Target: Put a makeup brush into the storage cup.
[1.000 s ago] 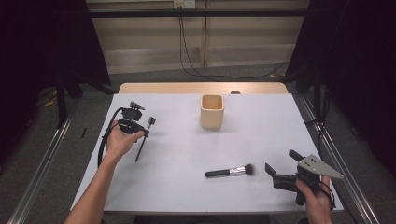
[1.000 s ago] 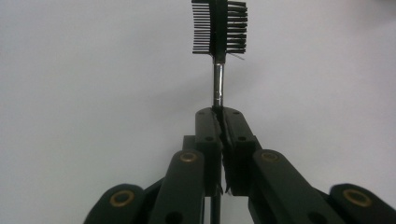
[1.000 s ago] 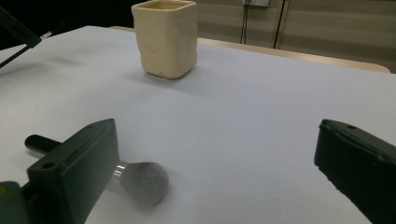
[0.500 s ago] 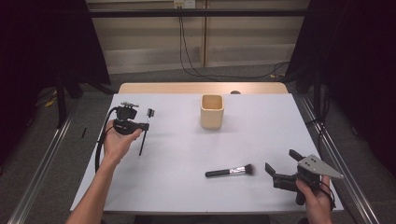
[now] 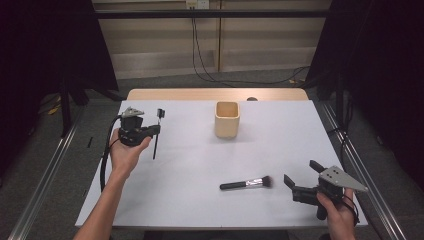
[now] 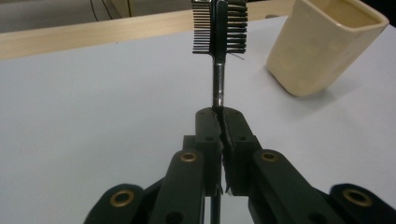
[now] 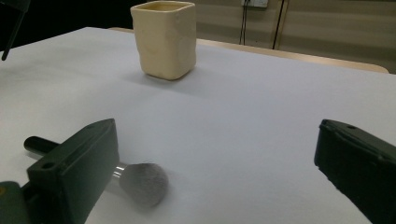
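Observation:
My left gripper [image 5: 157, 129] is at the table's left, shut on the thin black stem of a small comb-and-brush tool [image 5: 156, 142]. The tool stands nearly upright, lifted above the white table. In the left gripper view its toothed head [image 6: 219, 25] sticks up past the closed jaws of the left gripper [image 6: 220, 122]. A cream square cup [image 5: 227, 119] stands upright mid-table. A black-handled makeup brush [image 5: 246, 183] lies flat near the front. Just to its right my right gripper [image 5: 301, 173] is held open with nothing between its jaws.
The white table [image 5: 200, 165] has a wooden strip along its far edge [image 5: 215, 94]. In the right gripper view the makeup brush [image 7: 140, 182] lies by the left jaw and the cup [image 7: 163, 39] stands farther off. Metal rails run beside the table.
My left gripper has risen slightly with the comb tool, so the tool's lower end hangs higher off the table. The right gripper, the makeup brush and the cup have not moved.

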`<state>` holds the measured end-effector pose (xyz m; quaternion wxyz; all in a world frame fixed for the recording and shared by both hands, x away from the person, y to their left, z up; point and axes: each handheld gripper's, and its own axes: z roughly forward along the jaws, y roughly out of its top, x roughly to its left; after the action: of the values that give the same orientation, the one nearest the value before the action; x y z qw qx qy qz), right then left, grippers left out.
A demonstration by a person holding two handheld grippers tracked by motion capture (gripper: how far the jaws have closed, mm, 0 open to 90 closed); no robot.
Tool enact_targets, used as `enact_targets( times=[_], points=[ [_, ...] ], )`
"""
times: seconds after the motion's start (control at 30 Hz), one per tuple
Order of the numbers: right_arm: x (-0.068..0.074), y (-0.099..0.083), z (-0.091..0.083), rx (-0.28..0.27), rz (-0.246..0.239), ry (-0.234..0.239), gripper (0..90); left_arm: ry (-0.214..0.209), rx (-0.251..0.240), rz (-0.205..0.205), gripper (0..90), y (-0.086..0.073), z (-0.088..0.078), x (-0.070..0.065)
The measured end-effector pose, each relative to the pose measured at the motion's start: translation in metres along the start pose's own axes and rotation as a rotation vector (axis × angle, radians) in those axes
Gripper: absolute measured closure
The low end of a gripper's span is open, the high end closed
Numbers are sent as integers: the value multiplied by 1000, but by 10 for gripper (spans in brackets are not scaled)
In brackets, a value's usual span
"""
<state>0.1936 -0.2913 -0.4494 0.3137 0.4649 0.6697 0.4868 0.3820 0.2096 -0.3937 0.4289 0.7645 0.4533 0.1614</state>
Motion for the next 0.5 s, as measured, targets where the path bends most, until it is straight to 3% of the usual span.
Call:
enact_targets(
  times=[0.13, 0.5],
  points=[
    [0, 0, 0, -2, 3, -3, 0, -2, -66, -59, 863, 0, -5, 0],
    [0, 0, 0, -3, 6, -4, 0, -5, -195, 7, 862, 1, -11, -9]
  ],
)
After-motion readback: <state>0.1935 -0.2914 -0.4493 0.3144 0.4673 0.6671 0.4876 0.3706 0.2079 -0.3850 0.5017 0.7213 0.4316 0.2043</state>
